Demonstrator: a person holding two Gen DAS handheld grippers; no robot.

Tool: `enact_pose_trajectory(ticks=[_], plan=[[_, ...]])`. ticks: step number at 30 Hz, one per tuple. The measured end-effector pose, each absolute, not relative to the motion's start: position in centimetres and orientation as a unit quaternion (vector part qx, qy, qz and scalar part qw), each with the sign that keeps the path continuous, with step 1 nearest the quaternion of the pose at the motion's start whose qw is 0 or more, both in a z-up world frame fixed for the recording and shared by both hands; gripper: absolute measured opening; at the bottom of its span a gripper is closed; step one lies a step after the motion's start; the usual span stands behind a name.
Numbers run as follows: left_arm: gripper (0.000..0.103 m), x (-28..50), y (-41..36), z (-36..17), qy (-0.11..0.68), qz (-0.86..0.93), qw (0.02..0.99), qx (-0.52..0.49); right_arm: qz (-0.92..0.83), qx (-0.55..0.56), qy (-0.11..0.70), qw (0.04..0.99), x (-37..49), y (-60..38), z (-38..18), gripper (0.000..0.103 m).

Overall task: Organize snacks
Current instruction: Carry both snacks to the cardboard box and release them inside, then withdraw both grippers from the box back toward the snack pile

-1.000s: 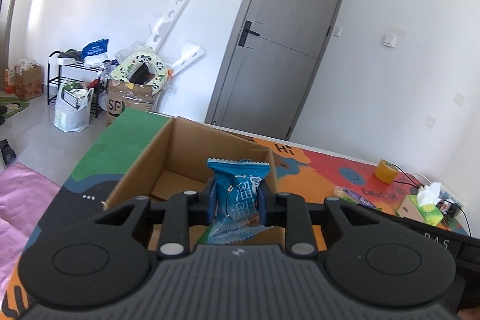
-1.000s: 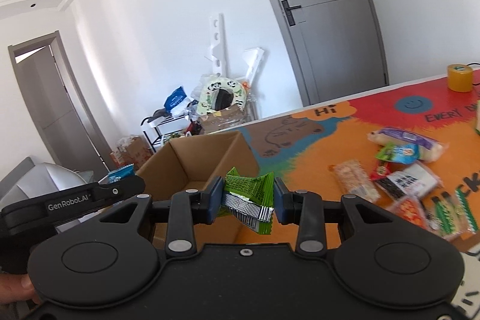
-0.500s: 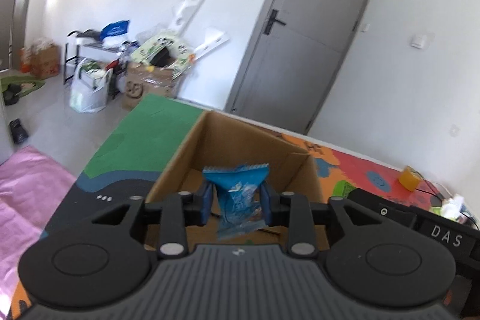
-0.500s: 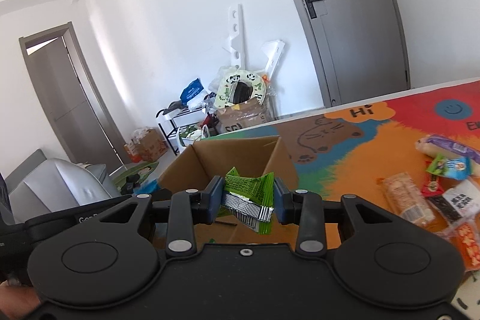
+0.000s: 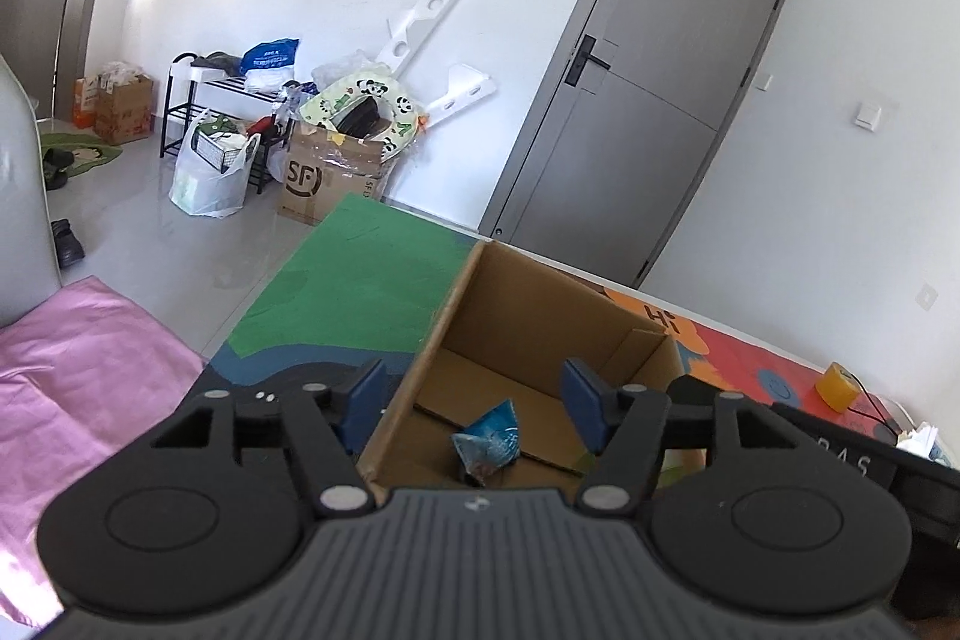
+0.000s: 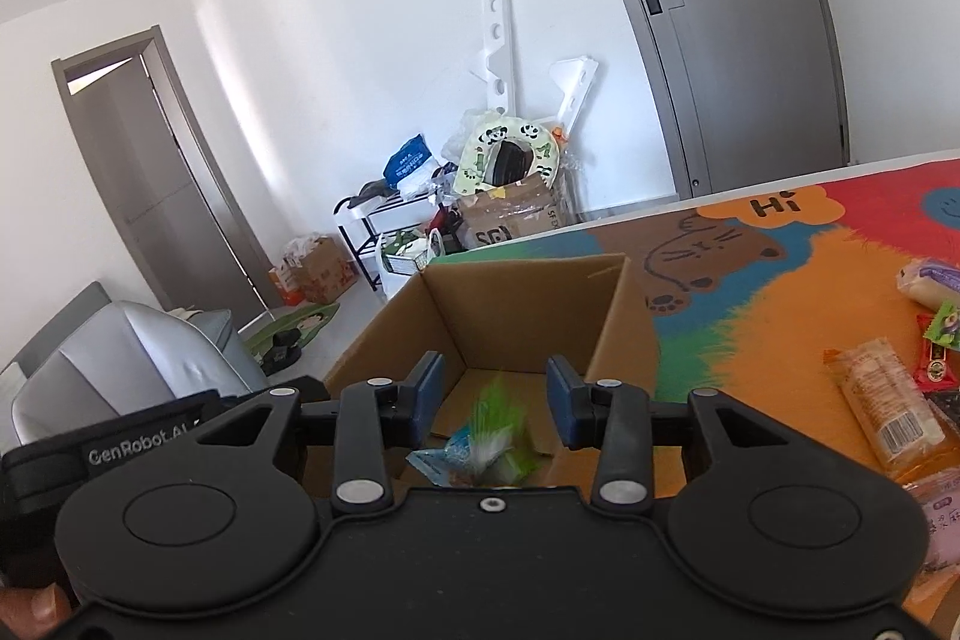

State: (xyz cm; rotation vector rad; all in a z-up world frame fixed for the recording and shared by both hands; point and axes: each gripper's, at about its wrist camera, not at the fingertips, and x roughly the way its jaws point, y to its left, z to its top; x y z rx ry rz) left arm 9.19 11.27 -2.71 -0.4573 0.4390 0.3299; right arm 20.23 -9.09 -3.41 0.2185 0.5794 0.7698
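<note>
An open cardboard box stands on the colourful table mat; it also shows in the right wrist view. My left gripper is open and empty above the box. A blue snack packet lies on the box floor below it. My right gripper is open above the box. A green snack packet, blurred in motion, is inside the box just above the blue packet.
Several loose snack packets lie on the orange part of the mat to the right. A yellow tape roll sits at the far right. The other gripper's body is at the left of the right wrist view. Floor clutter is beyond the table.
Both grippers opened over the box. The blue packet dropped from the left gripper to the box floor. The green packet left the right gripper and is falling in.
</note>
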Motion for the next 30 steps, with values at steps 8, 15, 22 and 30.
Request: enact_pose_trajectory(ticks=[8,15,22,30], plan=[[0.078,8.8,10.5,-2.5,0.214,0.165,0.938,-0.216,0.347,0.118,0.28,0.887,19.8,-11.1,-3.5,0.05],[0.086,8.7,8.8,-2.5,0.222,0.173,0.939,-0.199,0.323,0.118,0.292,0.892,19.0,-13.7,-4.1,0.065],[0.092,8.2,7.3,-2.2,0.228,0.17,0.94,-0.19,0.309,0.118,0.306,0.893,18.2,-16.1,-4.6,0.077],[0.092,8.2,4.7,-2.1,0.244,0.14,0.945,-0.168,0.289,0.123,0.308,0.898,17.3,-18.8,-4.6,0.096]])
